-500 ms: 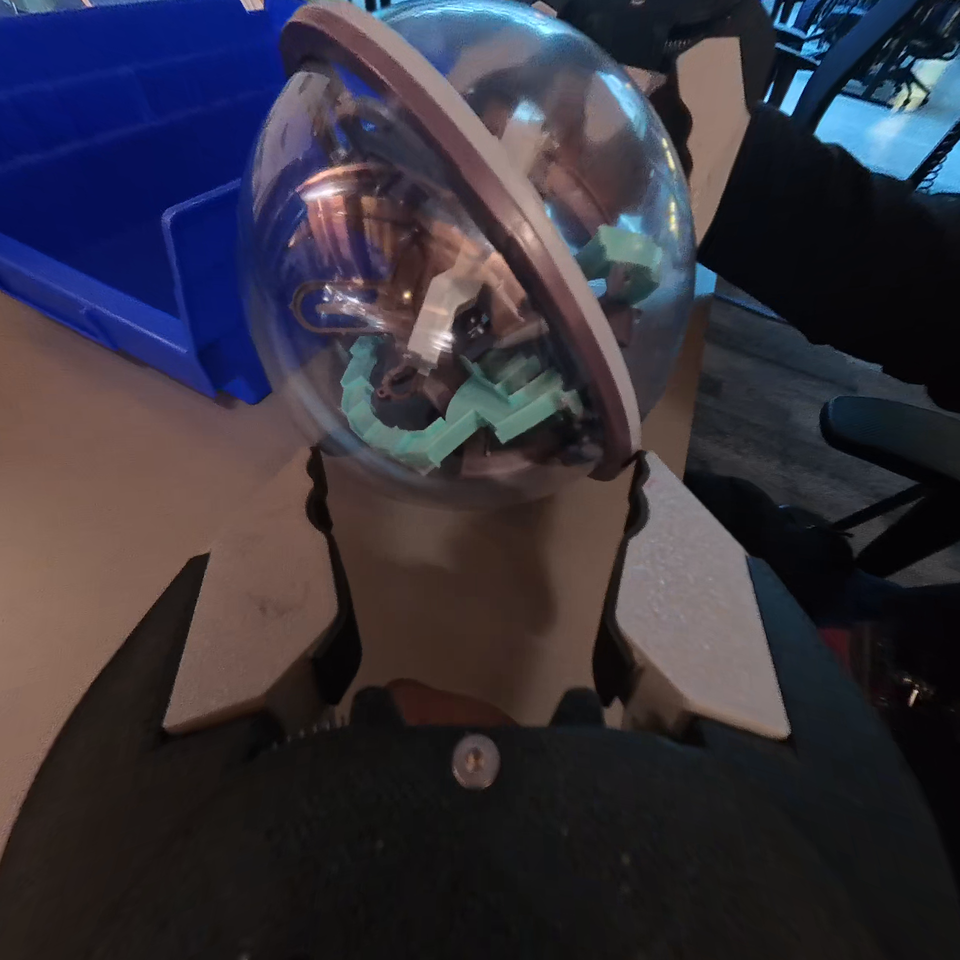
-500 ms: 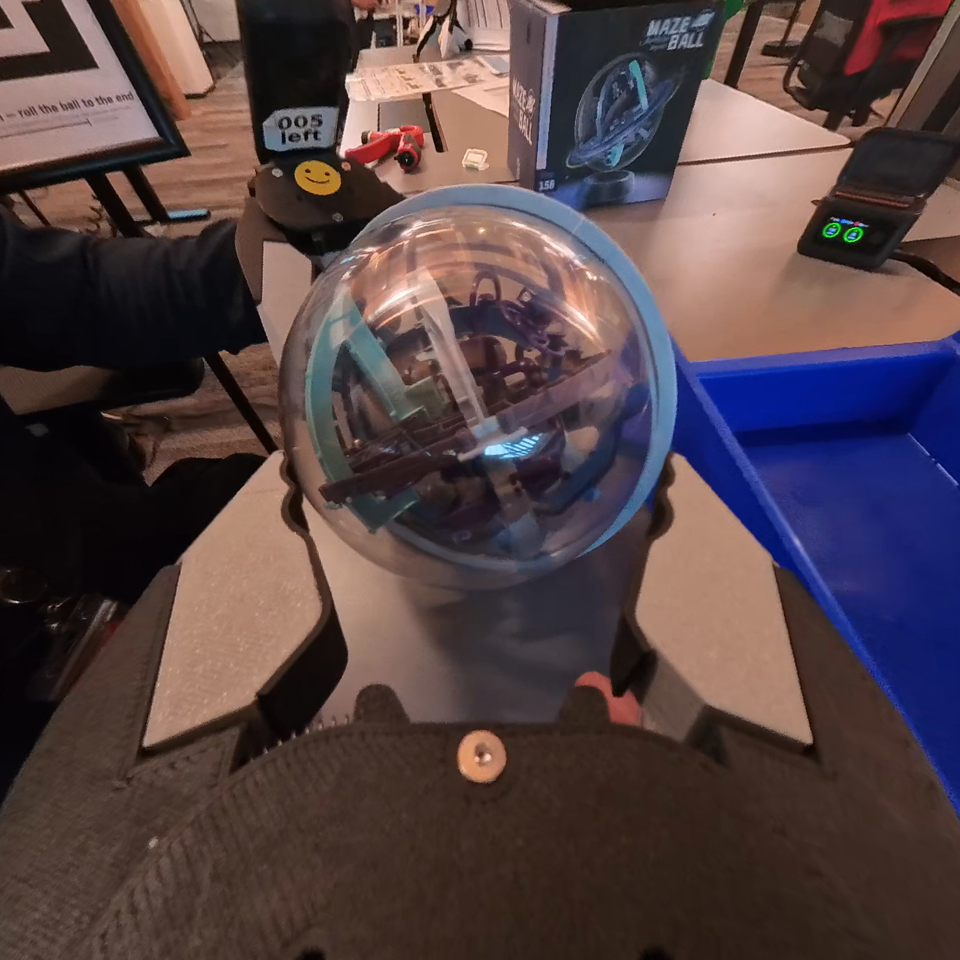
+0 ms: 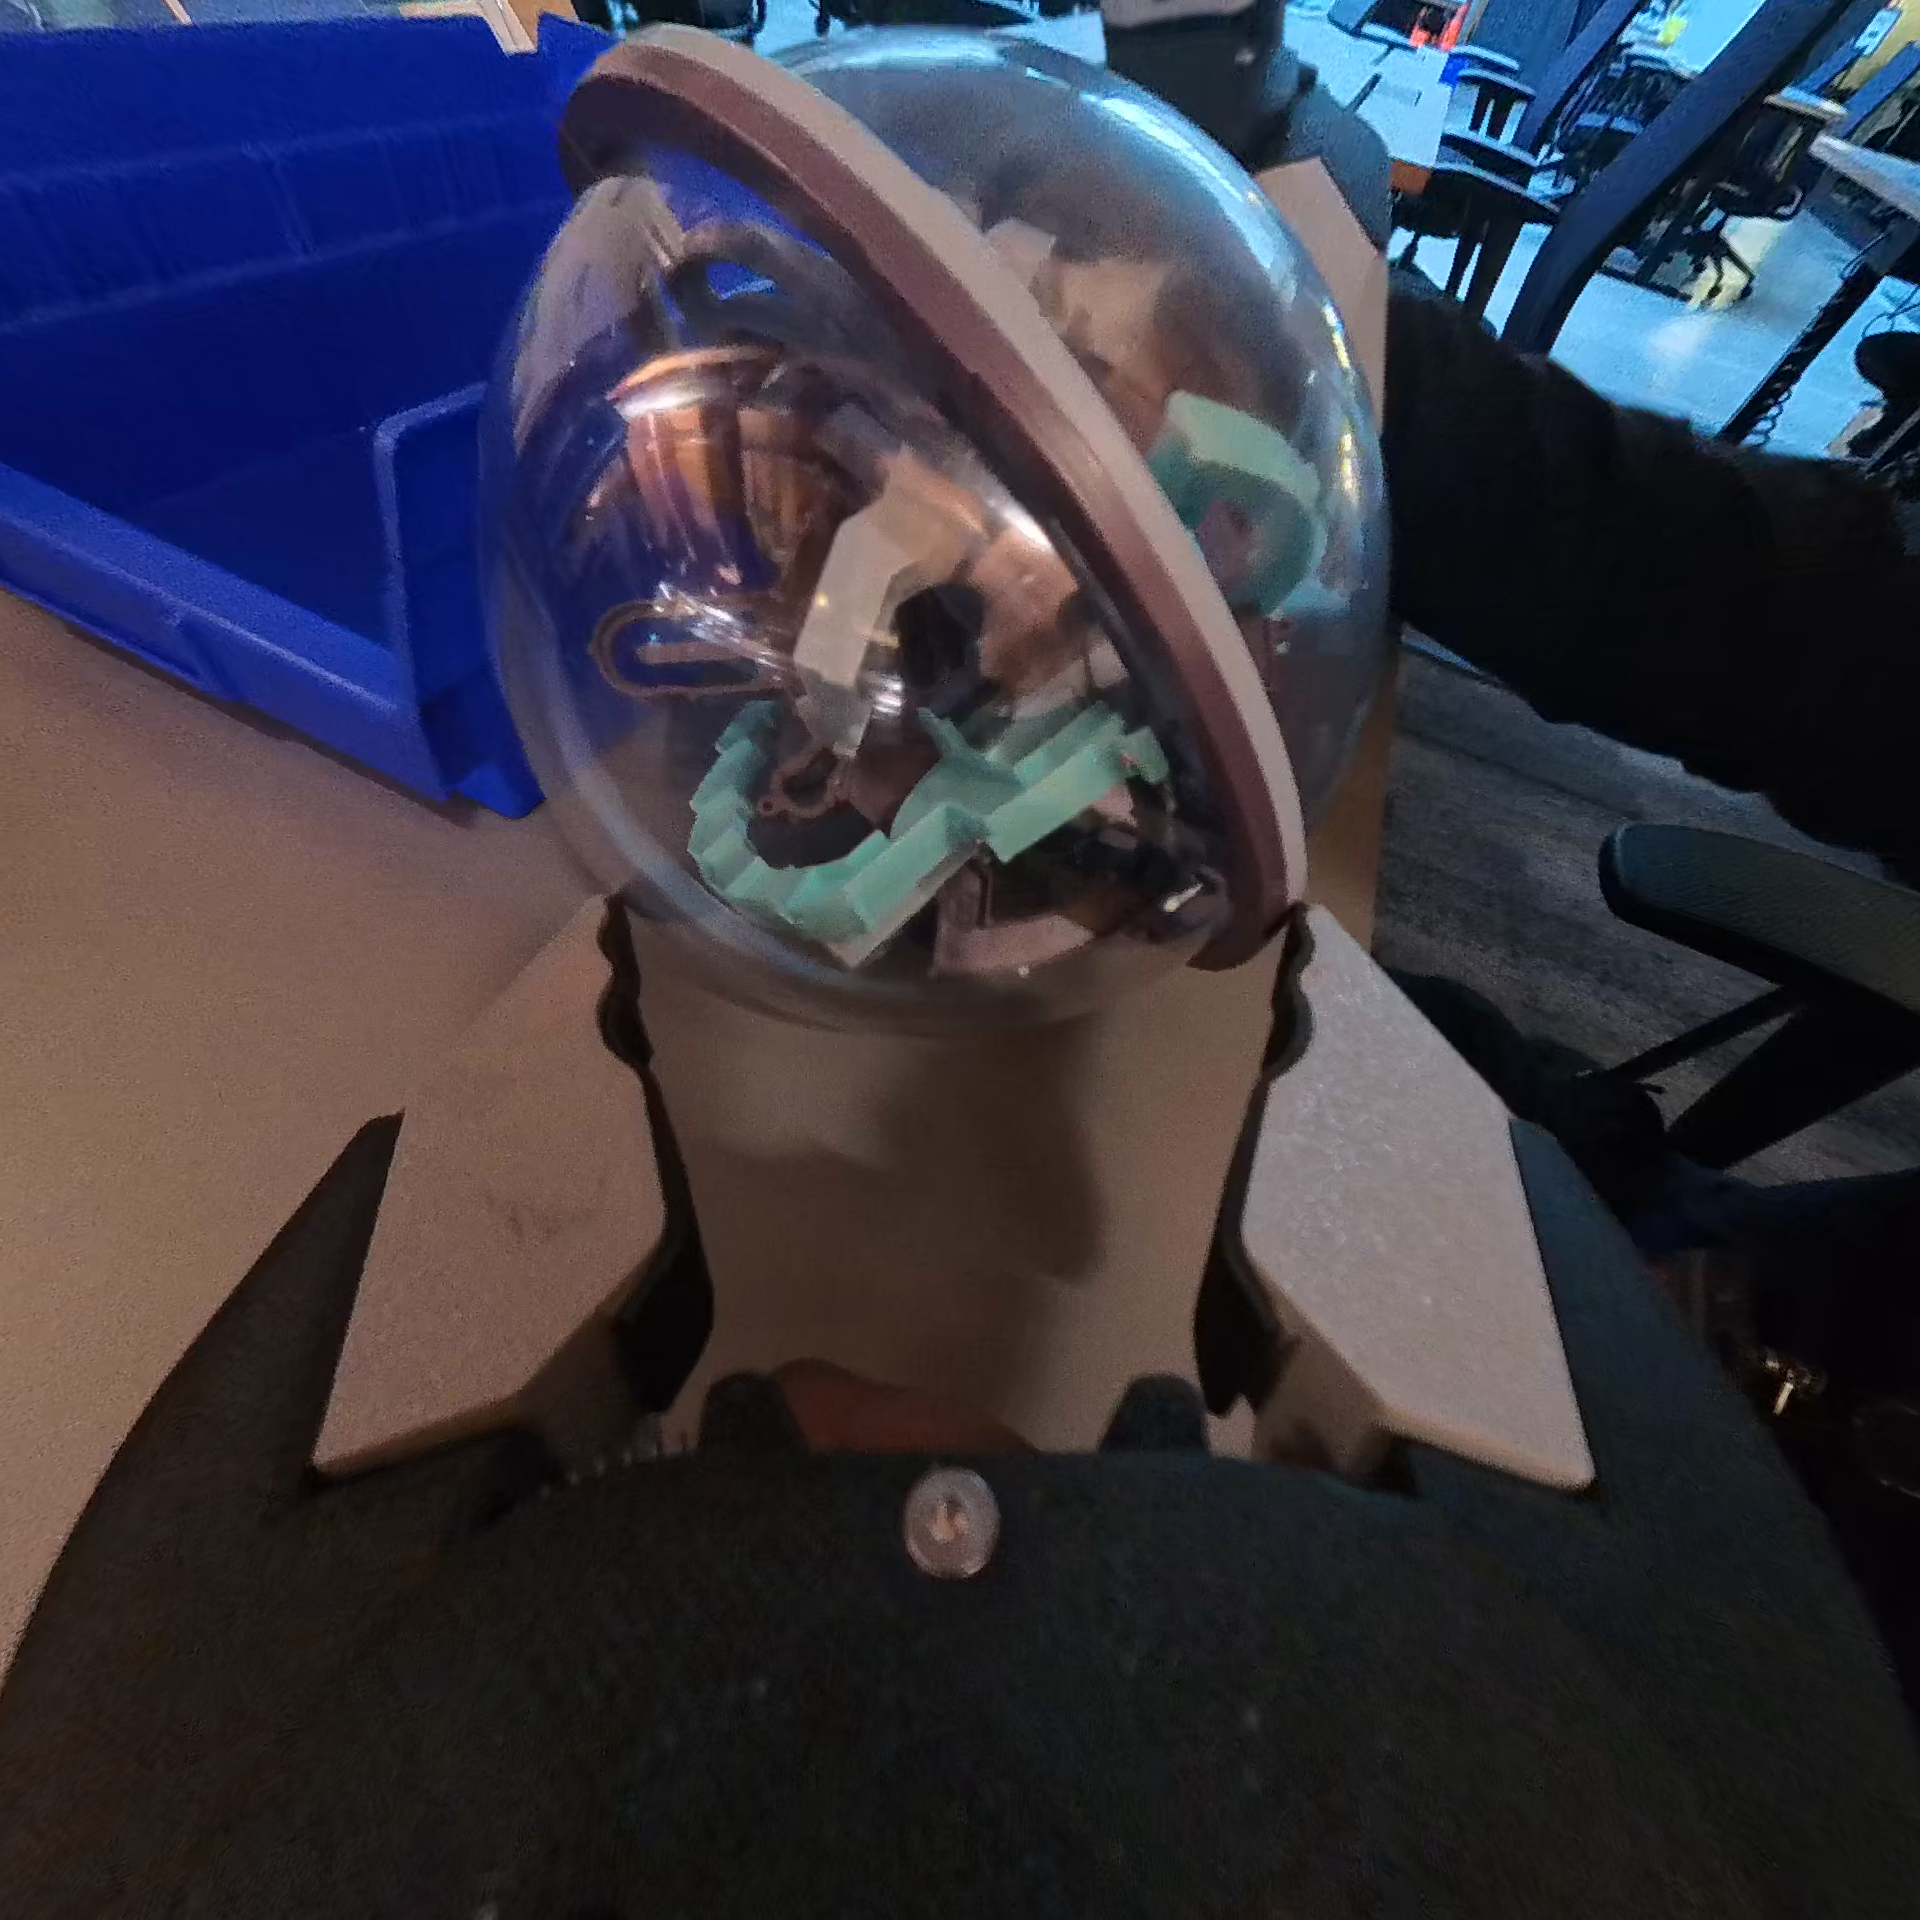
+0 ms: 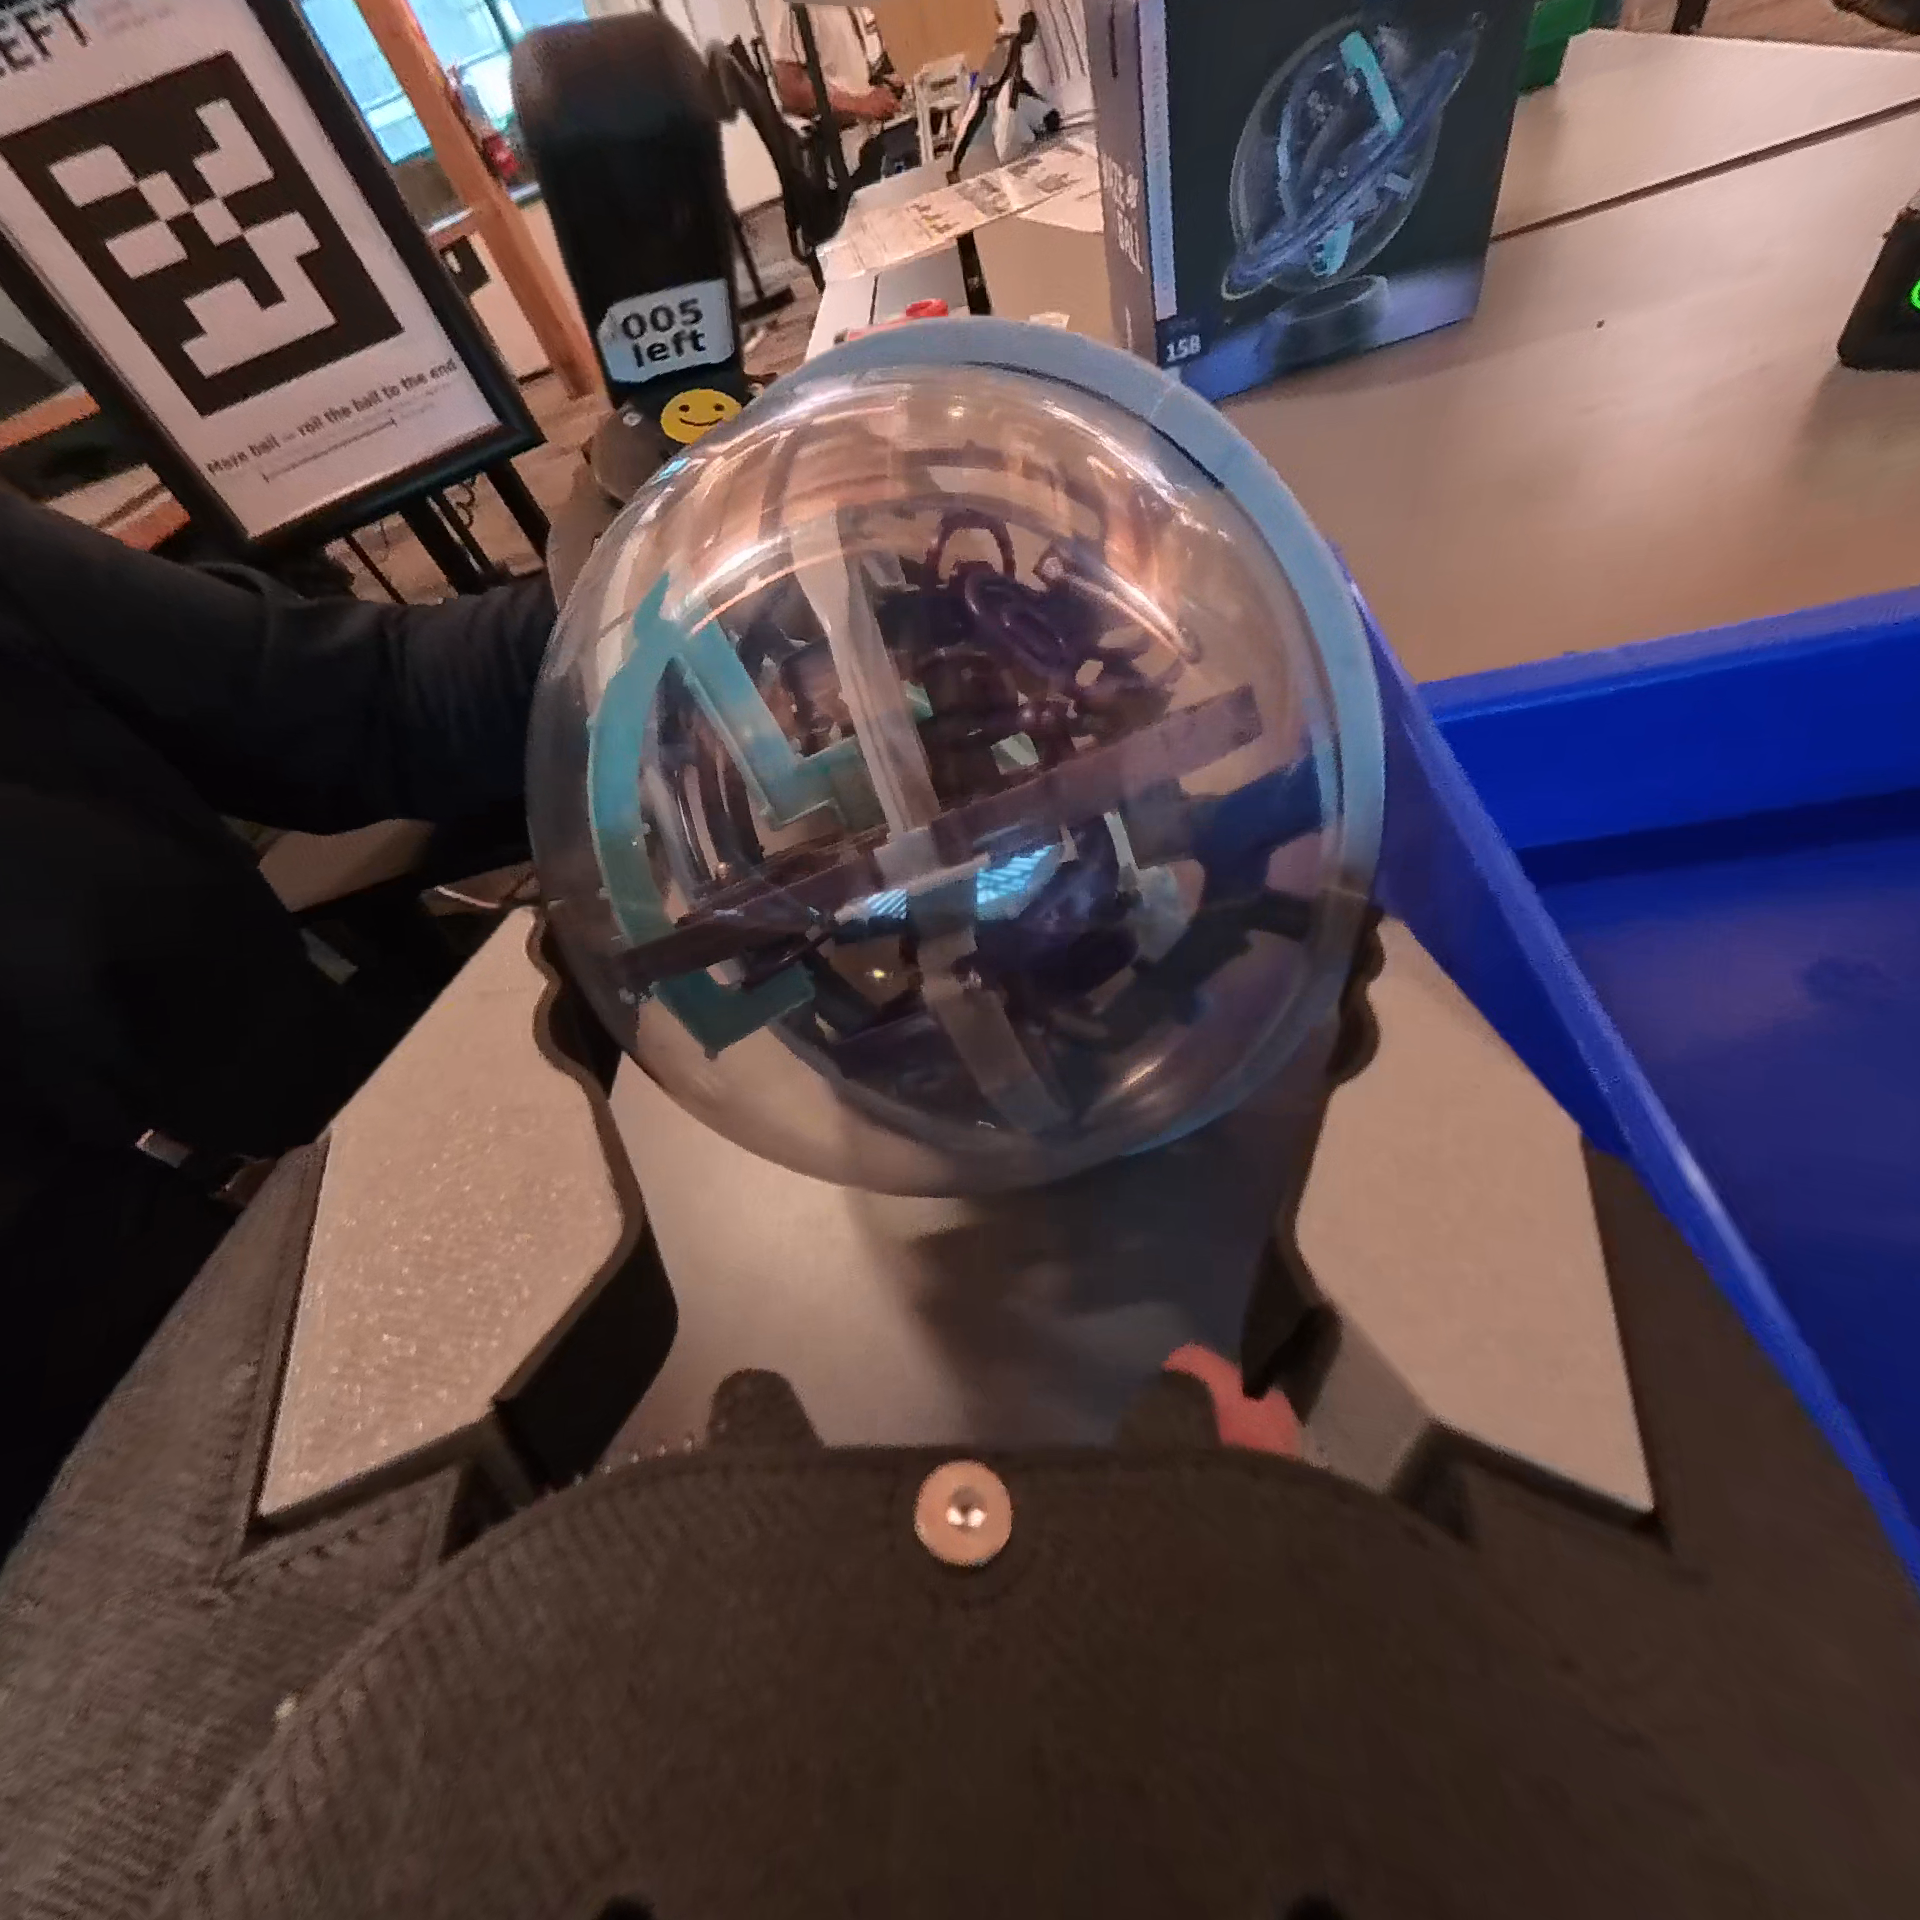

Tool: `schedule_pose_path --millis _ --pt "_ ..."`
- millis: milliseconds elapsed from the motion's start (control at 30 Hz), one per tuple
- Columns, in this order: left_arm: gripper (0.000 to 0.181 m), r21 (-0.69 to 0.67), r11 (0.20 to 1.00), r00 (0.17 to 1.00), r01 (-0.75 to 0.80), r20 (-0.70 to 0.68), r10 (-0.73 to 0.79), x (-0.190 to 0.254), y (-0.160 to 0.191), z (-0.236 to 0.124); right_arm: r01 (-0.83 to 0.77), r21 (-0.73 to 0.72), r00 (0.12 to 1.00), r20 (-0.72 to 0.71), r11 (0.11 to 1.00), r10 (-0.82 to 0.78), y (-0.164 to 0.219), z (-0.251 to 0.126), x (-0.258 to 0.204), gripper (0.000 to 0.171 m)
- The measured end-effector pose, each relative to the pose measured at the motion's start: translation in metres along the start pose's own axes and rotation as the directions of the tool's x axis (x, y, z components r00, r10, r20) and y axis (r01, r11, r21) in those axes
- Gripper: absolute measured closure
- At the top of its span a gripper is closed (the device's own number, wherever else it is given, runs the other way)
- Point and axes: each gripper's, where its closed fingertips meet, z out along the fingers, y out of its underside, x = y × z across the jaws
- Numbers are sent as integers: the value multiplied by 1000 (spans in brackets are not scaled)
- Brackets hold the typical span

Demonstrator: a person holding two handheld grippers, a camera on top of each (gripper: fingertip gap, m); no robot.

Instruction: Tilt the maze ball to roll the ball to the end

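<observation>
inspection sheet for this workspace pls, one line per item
surface: grey table, mostly bare
job's things: maze ball held up off the table between both claws, rim band tilted
clutter: blue bin beside the ball; maze box upright at the back; dark device at the table's right edge
grippers: left claw and right claw each clamp the ball
cables: nothing seen
surroundings: framed sign on a stand, office chairs, carpet
</observation>
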Motion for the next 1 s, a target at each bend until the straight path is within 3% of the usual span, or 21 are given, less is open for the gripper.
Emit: schedule_pose_path --millis 167,233,300,400,500,667,1000 --pt "74 11 1000 1000 4 -10 -4 2 0 -6 1 -3 992 -124 1000 -2 4 -3 -3 31" --pt "66 -3 1000 999 17 -46 -17 9 1 -6 13 2 986 -165 1000 -12 3 -5 -7 32" --pt "68 -21 1000 1000 -11 -28 10 7 4 -3 43 -7 983 -181 999 -44 3 -6 -11 33" --pt "70 -36 999 1000 -20 -24 19 6 6 2 83 8 981 -177 996 -81 -3 -15 -9 31" --pt "72 -26 1000 1000 -16 -26 15 4 3 4 -5 56 994 -109 998 11 -9 -24 3 31" --pt "73 -15 1000 999 -6 -34 6 0 0 7 -77 -35 996 46 996 78 8 -6 -1 28" --pt "70 -15 997 996 -81 -50 80 6 -1 5 -64 74 997 -42 995 67 8 -5 -12 26"
